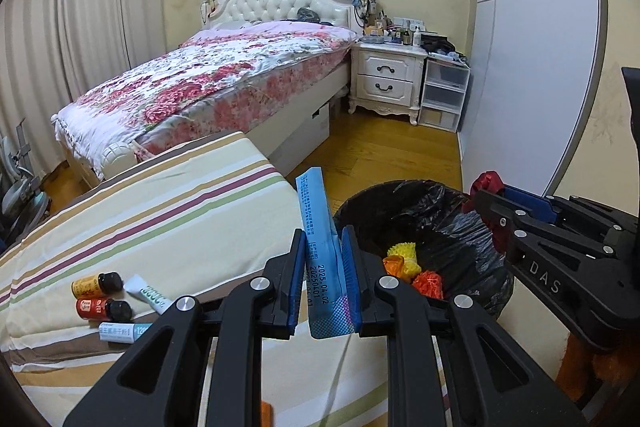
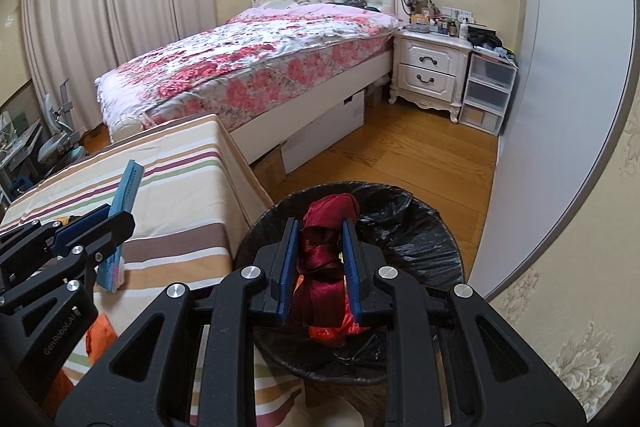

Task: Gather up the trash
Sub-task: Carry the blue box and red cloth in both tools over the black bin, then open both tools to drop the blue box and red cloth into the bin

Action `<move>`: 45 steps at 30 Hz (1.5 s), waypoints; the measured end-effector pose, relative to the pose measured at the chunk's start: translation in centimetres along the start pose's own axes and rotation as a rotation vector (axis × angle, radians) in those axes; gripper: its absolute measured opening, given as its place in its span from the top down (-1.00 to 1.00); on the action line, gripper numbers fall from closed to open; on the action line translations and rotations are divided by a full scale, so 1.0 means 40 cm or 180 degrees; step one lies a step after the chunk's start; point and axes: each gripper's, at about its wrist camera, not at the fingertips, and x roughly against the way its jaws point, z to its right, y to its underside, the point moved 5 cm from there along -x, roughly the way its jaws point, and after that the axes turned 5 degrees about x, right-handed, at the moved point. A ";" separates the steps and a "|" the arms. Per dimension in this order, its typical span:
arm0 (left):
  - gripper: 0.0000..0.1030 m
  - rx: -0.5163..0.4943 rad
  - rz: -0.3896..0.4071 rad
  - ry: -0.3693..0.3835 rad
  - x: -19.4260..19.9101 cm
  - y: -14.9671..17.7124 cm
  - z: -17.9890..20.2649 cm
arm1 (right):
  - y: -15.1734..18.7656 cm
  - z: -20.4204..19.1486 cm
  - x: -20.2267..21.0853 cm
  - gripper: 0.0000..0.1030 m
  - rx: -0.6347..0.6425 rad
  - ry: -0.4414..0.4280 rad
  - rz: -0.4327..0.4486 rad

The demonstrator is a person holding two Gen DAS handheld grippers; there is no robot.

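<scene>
Directly above the bin [image 2: 420,239], the right tool [image 2: 318,267] is gripping a red ribbon bundle [image 2: 320,267], while the left tool [image 1: 325,279] is clamping an upright blue packet [image 1: 318,227] just left of the rim, over the striped bed [image 1: 160,195].

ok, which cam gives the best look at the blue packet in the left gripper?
Left wrist: the blue packet stands flat-on between the left gripper fingers, printed dates readable. Right wrist shows the packet only edge-on at the frame's left, its lower part behind the fingers.
</scene>
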 end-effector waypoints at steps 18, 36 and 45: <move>0.61 -0.0146 -0.0231 -0.0059 -0.139 -0.003 0.058 | 0.025 0.091 -0.096 0.56 -0.0188 0.0151 -0.0204; -0.27 -0.0011 -0.0285 -0.0196 -0.155 -0.004 0.027 | 0.033 0.121 -0.106 0.18 -0.0328 0.0294 -0.0242; -0.37 0.0028 -0.0236 -0.0275 -0.075 0.015 -0.017 | 0.062 0.065 -0.075 0.11 -0.0288 0.0173 -0.0275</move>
